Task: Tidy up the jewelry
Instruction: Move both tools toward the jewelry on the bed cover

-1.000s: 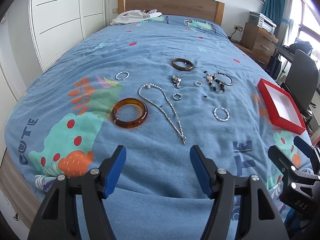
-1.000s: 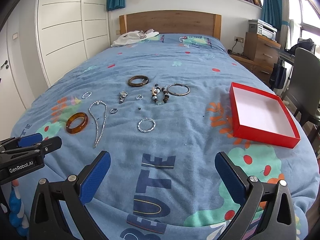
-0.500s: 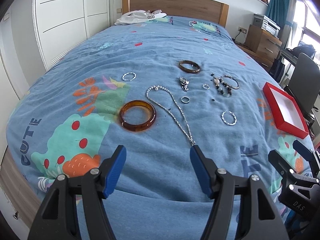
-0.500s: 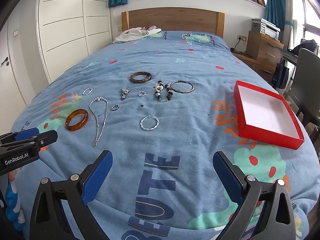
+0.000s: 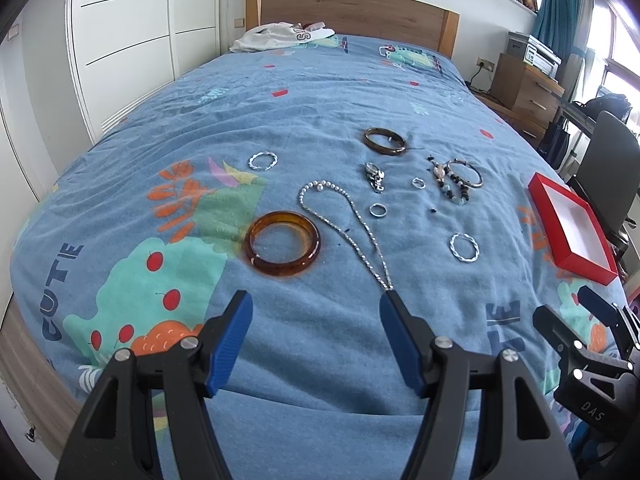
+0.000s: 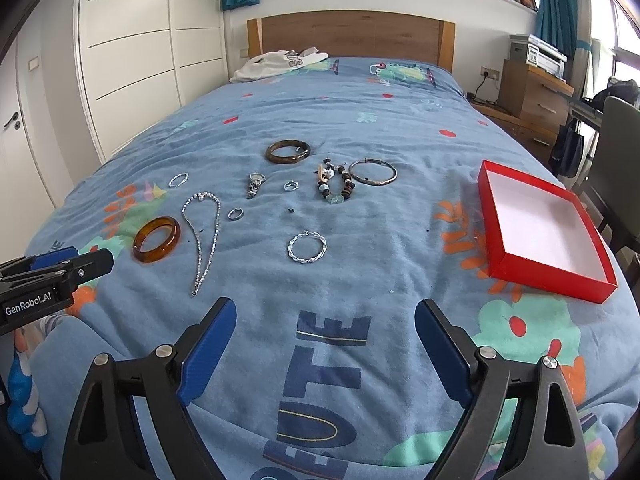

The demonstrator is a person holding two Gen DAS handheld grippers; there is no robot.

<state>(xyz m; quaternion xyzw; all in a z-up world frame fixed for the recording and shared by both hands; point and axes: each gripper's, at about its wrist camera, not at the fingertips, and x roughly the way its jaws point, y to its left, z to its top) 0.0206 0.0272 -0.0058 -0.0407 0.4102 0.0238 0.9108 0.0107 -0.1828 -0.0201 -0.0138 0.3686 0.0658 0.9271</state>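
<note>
Jewelry lies spread on a blue bedspread. An amber bangle [image 5: 283, 243] [image 6: 156, 239] lies nearest, with a silver chain necklace [image 5: 346, 224] [image 6: 203, 232] to its right. Further off are a dark bangle [image 5: 385, 141] [image 6: 288, 151], a twisted silver hoop [image 5: 464, 246] [image 6: 307, 247], a beaded bracelet [image 6: 335, 186], a thin metal bangle [image 6: 373, 172] and small rings [image 5: 378, 210]. An empty red box [image 6: 540, 228] [image 5: 570, 226] sits at the right. My left gripper [image 5: 316, 324] is open, just short of the amber bangle. My right gripper [image 6: 324, 332] is open above the bedspread's near edge.
A white garment [image 6: 280, 63] lies by the wooden headboard [image 6: 348, 36]. White wardrobe doors [image 6: 128, 52] stand on the left. A wooden dresser [image 6: 536, 96] and a chair [image 5: 612, 160] stand to the right of the bed.
Both grippers have moved forward over the bed, so the jewelry appears nearer. Both stay open and empty.
</note>
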